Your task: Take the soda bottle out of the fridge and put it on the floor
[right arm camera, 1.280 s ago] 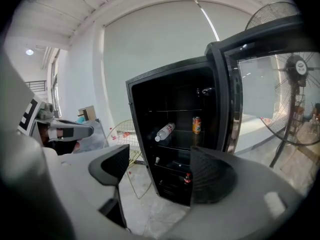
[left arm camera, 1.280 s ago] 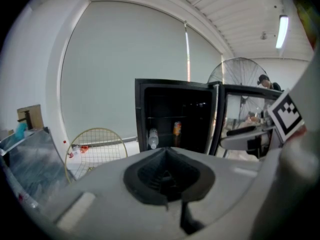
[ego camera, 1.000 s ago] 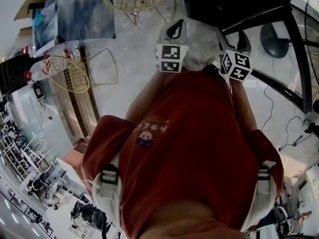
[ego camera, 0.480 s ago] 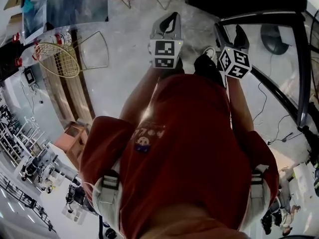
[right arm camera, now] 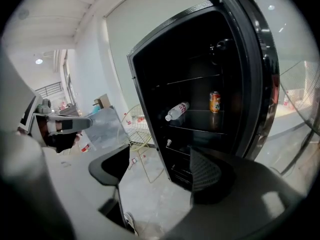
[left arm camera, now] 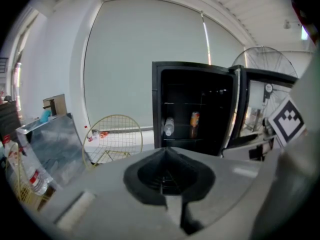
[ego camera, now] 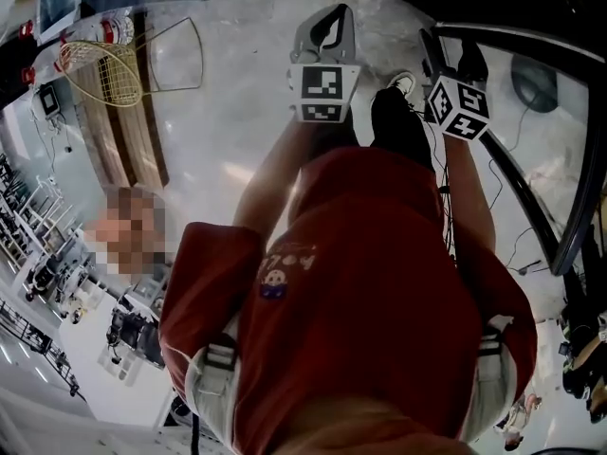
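The black fridge stands open ahead. On its middle shelf a clear soda bottle with a white cap lies on its side, next to an upright orange can. Both also show in the left gripper view, bottle and can. My left gripper is shut with nothing in it, well short of the fridge. To its right my right gripper is open and empty, also away from the shelves. In the head view both grippers, left and right, are held out in front of a red shirt.
The fridge's glass door hangs open at the right. A gold wire basket stands left of the fridge, and water bottles lie at the far left. A fan is behind the door. Cables run over the floor.
Both grippers have sunk a little, still pointing at the fridge. The head view has swung, so the wire basket and pallet have slid up and left. Neither gripper's jaws have changed.
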The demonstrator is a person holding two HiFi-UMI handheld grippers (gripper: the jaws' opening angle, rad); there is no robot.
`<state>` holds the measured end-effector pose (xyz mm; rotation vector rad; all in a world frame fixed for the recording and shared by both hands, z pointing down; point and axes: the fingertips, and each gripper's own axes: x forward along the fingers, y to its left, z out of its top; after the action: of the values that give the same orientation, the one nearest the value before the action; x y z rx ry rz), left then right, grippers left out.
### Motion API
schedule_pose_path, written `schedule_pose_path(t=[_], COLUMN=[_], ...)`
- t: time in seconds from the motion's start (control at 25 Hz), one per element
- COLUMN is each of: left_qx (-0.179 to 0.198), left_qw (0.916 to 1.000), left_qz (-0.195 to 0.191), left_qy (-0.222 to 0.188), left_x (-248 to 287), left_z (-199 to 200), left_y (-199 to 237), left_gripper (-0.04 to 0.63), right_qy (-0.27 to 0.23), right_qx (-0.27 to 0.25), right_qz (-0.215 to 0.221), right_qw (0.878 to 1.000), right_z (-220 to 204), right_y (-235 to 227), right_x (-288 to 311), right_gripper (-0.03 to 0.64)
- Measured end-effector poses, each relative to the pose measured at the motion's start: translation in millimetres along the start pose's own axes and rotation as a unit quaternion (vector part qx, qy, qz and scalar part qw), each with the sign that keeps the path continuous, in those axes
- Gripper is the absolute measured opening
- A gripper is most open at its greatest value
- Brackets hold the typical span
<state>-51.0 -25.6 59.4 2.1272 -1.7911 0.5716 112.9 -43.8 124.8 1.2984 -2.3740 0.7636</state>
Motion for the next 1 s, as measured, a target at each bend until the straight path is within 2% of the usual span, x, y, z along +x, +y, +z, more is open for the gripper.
schedule_pose_path(t=[0.16, 0.48, 0.68, 0.76, 0.88, 1.0], left_qx=[-0.003, -0.01, -0.002, 0.001, 0.002, 0.034], left_qw=[1.0, 0.9987, 0.9967, 0.9962, 0.9961, 0.9945], left_qz=[-0.007, -0.048, -0.077, -0.084, -0.086, -0.098], left_qy=[0.002, 0.016, 0.026, 0.025, 0.023, 0.011], left_x=[2.2, 34.3, 73.2, 86.7, 104.6, 125.1], left_z=[-11.8, -49.6, -93.6, -111.7, -145.2, -177.4], left_y=[6.7, 21.9, 31.9, 33.9, 37.8, 31.4], left_gripper=[0.0, -0.001, -0.001, 0.0, 0.0, 0.0], right_qy=[0.002, -0.01, -0.012, -0.011, -0.015, -0.026], right_qx=[0.001, 0.02, 0.024, 0.01, -0.003, -0.008], right_qz=[-0.006, -0.046, -0.074, -0.082, -0.073, -0.067], right_qw=[1.0, 0.999, 0.997, 0.997, 0.997, 0.997], right_z=[-12.1, -33.0, -61.8, -78.1, -102.1, -123.5], right_y=[3.1, 6.0, 0.3, -3.8, -4.4, -11.2], right_x=[8.4, 36.8, 70.5, 83.9, 104.3, 125.5], right_gripper=[0.362, 0.362, 0.362, 0.362, 0.362, 0.362])
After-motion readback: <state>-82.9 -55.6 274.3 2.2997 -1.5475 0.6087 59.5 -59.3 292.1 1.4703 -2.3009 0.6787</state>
